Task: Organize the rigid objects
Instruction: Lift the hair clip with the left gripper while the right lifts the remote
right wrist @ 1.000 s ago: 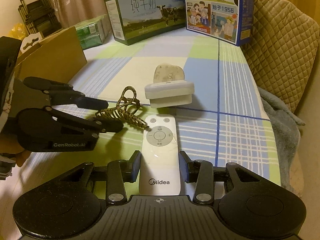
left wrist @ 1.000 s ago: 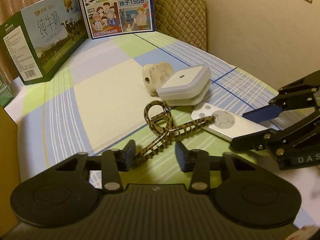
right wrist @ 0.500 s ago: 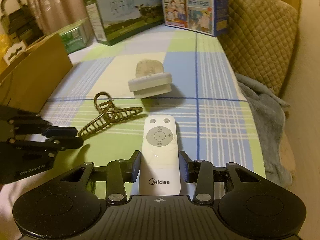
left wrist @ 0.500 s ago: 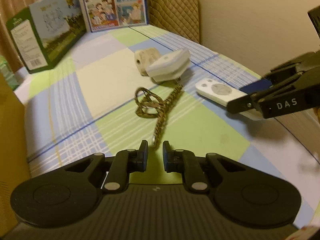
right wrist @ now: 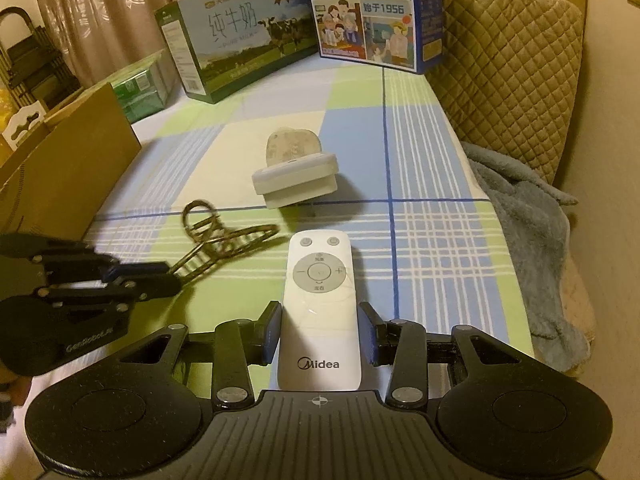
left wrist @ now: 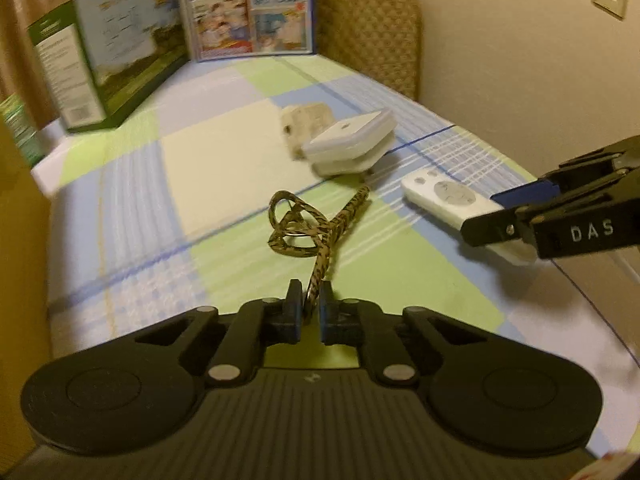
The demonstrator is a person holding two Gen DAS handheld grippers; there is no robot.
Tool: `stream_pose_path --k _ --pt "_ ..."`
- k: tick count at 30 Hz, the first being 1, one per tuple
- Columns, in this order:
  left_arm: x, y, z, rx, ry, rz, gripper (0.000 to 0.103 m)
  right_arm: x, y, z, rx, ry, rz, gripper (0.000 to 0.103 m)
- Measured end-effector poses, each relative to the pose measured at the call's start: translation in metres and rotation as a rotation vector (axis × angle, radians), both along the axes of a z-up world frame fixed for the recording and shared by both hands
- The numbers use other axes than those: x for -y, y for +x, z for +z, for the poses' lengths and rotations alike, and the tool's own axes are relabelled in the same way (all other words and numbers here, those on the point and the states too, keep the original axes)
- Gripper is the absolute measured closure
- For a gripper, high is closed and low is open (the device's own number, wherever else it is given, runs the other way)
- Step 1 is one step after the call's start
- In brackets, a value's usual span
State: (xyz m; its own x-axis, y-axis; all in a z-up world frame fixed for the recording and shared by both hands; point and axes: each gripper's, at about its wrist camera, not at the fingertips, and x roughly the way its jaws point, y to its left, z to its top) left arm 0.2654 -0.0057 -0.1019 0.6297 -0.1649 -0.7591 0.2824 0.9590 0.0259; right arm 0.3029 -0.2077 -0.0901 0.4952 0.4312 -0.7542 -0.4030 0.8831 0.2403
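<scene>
A leopard-print hair claw clip (left wrist: 308, 228) is held by its tip in my left gripper (left wrist: 309, 312), which is shut on it; the clip (right wrist: 224, 240) and the left gripper (right wrist: 160, 278) also show in the right wrist view. A white Midea remote (right wrist: 320, 304) lies between the pads of my right gripper (right wrist: 320, 336), which rest against its sides; from the left wrist view the remote (left wrist: 444, 198) sits in the right gripper (left wrist: 492, 216). A white square box (right wrist: 296, 182) and a beige speckled object (right wrist: 290, 146) lie further back.
Two milk cartons, green (right wrist: 236, 40) and blue (right wrist: 380, 12), stand at the far end of the checked cloth (right wrist: 420, 140). A cardboard box (right wrist: 68, 160) stands at the left. A quilted cushion (right wrist: 508, 56) and grey-blue towel (right wrist: 524, 216) lie at the right.
My left gripper has closed on the clip's tip and drawn back, and the clip has swung round with it. The right gripper has stayed around the remote.
</scene>
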Motion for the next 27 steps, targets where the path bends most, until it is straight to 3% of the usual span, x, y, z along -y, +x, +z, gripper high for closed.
stream_pose_path --k 13,17,21,25,27 --pt "-0.016 -0.121 0.017 -0.031 -0.087 0.068 0.099 -0.022 -0.067 0.024 0.031 0.043 0.052 0.066" --pt "-0.020 -0.141 0.023 -0.007 -0.114 0.070 0.086 -0.021 -0.086 0.025 0.033 0.045 0.051 0.066" --pt "-0.020 -0.139 0.028 0.054 -0.057 0.085 0.076 -0.018 -0.091 0.023 0.020 0.046 0.032 0.066" --pt "-0.020 -0.125 0.029 0.099 -0.016 0.094 0.051 -0.017 -0.087 0.023 0.019 0.045 0.020 0.066" --pt "-0.021 -0.117 0.027 0.104 -0.010 0.097 0.047 -0.016 -0.086 0.023 0.017 0.043 0.013 0.066"
